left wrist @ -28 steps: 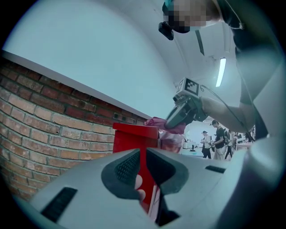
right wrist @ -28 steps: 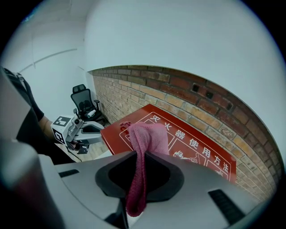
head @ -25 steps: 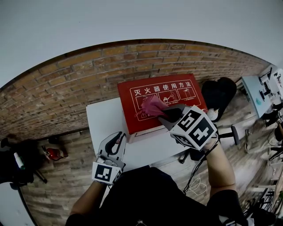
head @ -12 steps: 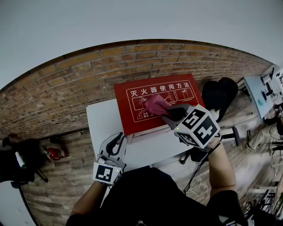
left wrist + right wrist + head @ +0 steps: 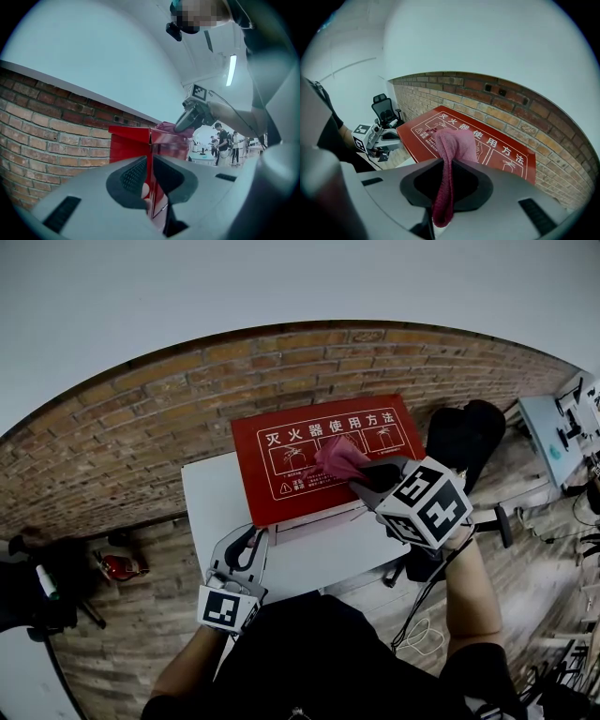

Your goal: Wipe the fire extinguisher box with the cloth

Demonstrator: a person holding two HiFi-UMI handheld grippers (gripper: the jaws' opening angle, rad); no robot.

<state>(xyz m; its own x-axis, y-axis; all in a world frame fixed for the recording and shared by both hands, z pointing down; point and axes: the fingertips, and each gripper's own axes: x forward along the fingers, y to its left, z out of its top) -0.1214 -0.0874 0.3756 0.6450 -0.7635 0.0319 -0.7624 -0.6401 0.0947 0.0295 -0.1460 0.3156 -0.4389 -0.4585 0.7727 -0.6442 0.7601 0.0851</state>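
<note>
The red fire extinguisher box lies flat on a white table, its lid with white printing facing up. My right gripper is shut on a pink cloth and tilts down so the cloth rests on the middle of the lid. In the right gripper view the cloth hangs bunched between the jaws of the right gripper over the box. My left gripper lies level on the table by the box's near left corner. In its own view the left gripper has its jaws almost together, gripping nothing.
A brick wall runs right behind the table. A black office chair stands to the right of the box, with a desk further right. A small red extinguisher lies on the floor at left. People stand in the far background.
My right gripper has slid the pink cloth rightward along the box lid. The left gripper has stayed where it was.
</note>
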